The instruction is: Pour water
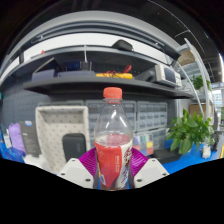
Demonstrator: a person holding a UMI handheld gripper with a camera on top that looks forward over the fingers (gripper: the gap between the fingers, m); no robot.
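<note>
Bottle (113, 140) of water, red-capped and red-labelled, stands upright at centre frame, pinched between our claw's (113, 176) two pink pads (90, 158), which press on its lower body. We judge the cap still on, so tipping now would pour nothing; a loose pinch on the smooth plastic could let it slip or twist as we tilt. No cup shows. Behind, dark shelves (95, 82) span the upper frame, a potted plant (188, 130) sits at right, a pale speaker-like box (55, 135) at left, all well apart.
</note>
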